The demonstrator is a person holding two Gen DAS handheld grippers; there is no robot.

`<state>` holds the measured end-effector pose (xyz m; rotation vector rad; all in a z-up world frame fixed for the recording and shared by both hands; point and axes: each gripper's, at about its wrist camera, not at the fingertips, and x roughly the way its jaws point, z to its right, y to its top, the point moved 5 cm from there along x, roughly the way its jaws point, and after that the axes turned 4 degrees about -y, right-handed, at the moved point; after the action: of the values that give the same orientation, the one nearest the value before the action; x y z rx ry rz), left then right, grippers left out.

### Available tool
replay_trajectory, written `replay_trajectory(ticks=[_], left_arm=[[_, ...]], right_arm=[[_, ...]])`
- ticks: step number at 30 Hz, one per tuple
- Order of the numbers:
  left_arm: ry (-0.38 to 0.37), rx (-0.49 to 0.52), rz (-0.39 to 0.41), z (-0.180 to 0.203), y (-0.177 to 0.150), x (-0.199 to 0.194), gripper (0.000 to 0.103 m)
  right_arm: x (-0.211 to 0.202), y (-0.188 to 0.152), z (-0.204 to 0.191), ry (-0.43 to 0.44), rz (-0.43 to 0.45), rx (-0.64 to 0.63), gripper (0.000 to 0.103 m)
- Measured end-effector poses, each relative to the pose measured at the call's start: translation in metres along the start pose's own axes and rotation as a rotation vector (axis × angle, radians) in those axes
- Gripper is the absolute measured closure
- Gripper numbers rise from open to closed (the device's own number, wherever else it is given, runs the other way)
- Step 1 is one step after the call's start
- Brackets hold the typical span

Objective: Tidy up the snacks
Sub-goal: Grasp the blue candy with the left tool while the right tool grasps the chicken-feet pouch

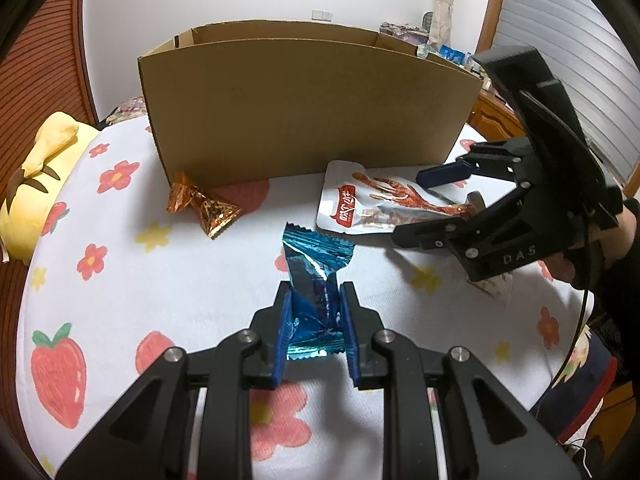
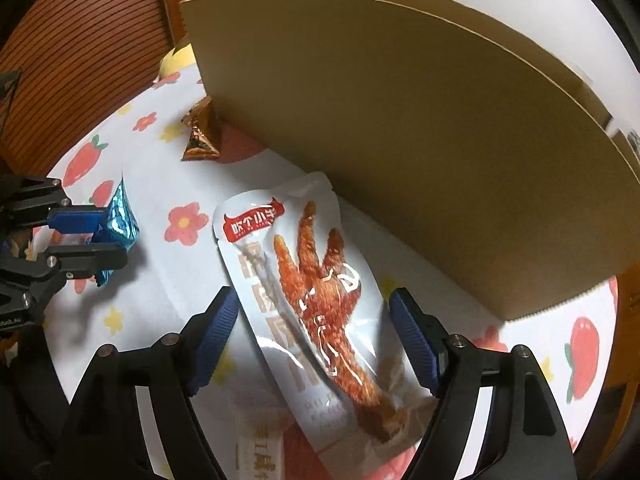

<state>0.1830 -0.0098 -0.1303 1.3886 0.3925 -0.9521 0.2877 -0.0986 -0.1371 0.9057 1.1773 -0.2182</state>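
My left gripper point(image 1: 314, 312) is shut on a shiny blue snack wrapper point(image 1: 314, 276), held just above the strawberry-print cloth point(image 1: 120, 280); it also shows in the right wrist view point(image 2: 120, 216). My right gripper point(image 2: 310, 312) is open, its fingers on either side of a white chicken-foot snack packet point(image 2: 304, 280) that lies on the cloth; in the left wrist view the packet point(image 1: 360, 204) lies by the right gripper point(image 1: 416, 204). An orange foil snack point(image 1: 204, 204) lies against the front wall of the open cardboard box point(image 1: 304, 108).
A yellow plush toy point(image 1: 36, 188) sits at the cloth's left edge. A wooden slatted wall point(image 1: 40, 60) stands on the left. Cluttered shelves point(image 1: 440, 48) lie behind the box on the right.
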Motion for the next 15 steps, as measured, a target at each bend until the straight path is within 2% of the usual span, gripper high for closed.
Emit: replay_trajectory(ticks=[10, 15], left_arm=[[0.006, 0.006, 0.000, 0.000, 0.000, 0.000, 0.082], [0.005, 0.000, 0.005, -0.001, 0.001, -0.003, 0.082]], right_arm=[[0.014, 0.005, -0.005, 0.012, -0.008, -0.032, 0.019], [0.008, 0.000, -0.005, 0.018, -0.004, -0.041, 0.026]])
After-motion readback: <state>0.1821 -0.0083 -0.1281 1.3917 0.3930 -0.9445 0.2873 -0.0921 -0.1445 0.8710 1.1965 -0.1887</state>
